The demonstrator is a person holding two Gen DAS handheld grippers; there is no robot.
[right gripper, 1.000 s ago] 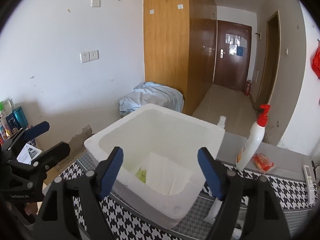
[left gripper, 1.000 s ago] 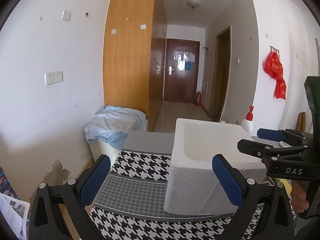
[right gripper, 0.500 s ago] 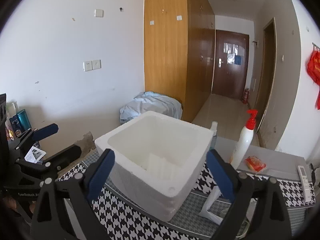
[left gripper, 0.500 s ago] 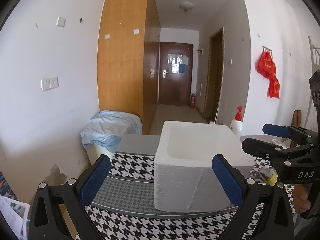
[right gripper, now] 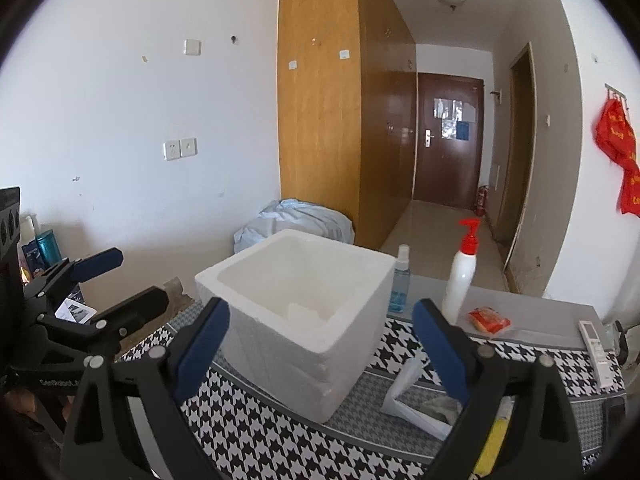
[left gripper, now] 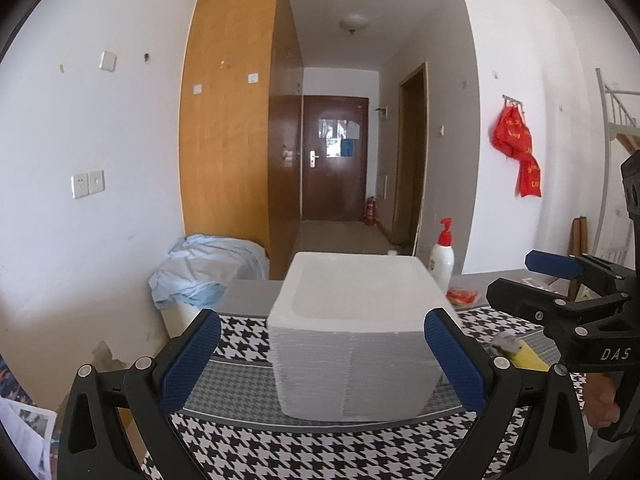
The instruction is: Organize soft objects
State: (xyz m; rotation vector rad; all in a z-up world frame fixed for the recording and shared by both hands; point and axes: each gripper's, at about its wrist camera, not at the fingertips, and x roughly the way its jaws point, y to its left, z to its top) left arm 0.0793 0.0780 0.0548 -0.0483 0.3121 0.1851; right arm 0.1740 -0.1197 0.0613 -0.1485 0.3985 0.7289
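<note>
A white foam box [left gripper: 352,336] stands open-topped on the houndstooth tablecloth [left gripper: 280,452]; it also shows in the right wrist view [right gripper: 304,320], with a white sheet low inside. My left gripper [left gripper: 320,352] is open and empty, held back in front of the box. My right gripper [right gripper: 320,344] is open and empty, also held back from the box. The right gripper shows at the right of the left wrist view [left gripper: 532,276]. The left gripper shows at the left of the right wrist view [right gripper: 120,280]. A yellow soft item [left gripper: 524,354] lies right of the box.
A white pump bottle with red top [right gripper: 460,280], a blue spray bottle [right gripper: 400,284], a red packet [right gripper: 489,319] and a remote [right gripper: 596,348] lie behind and right of the box. A clear bag [right gripper: 420,404] lies near the front. A cloth-covered bin [left gripper: 200,276] stands beyond the table's left end.
Both grippers have pulled back and up from the box, which now looks smaller and farther. The right gripper's view no longer looks down into the box. Both stayed open.
</note>
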